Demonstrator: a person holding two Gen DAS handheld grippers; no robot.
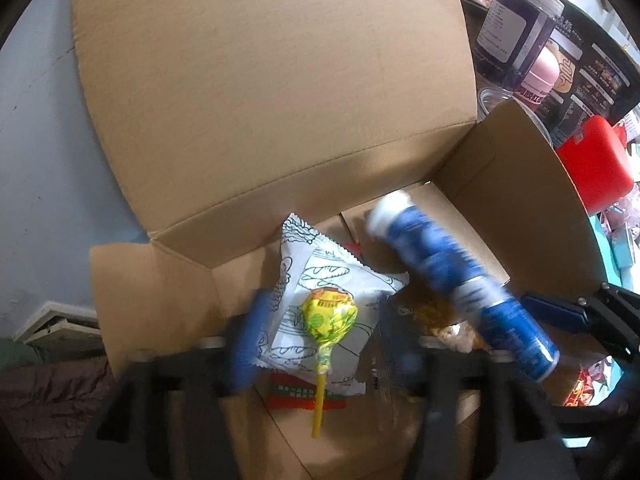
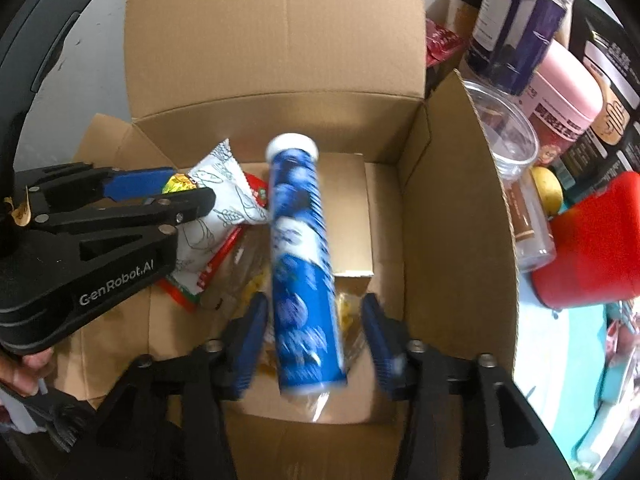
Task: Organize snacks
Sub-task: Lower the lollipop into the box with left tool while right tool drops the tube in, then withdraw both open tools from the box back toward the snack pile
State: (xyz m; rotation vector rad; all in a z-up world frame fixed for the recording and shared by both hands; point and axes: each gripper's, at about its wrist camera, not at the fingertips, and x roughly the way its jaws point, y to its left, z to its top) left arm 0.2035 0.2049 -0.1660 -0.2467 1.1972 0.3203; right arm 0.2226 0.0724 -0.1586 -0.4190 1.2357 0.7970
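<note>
Cluttered worktop jars and a red tub (image 2: 592,240) crowd the right of an open carton (image 2: 452,208). Right hand-held gripper (image 2: 316,344) stands part-open, pads clear of the blue tube (image 2: 304,264) lying between them in the carton. Left hand-held gripper (image 1: 320,340) gapes over a lollipop (image 1: 328,316) on a white packet (image 1: 320,292). Rigid, light, slippery, the tube is probably best pinched mid-body; the lollipop by its stick.
</note>
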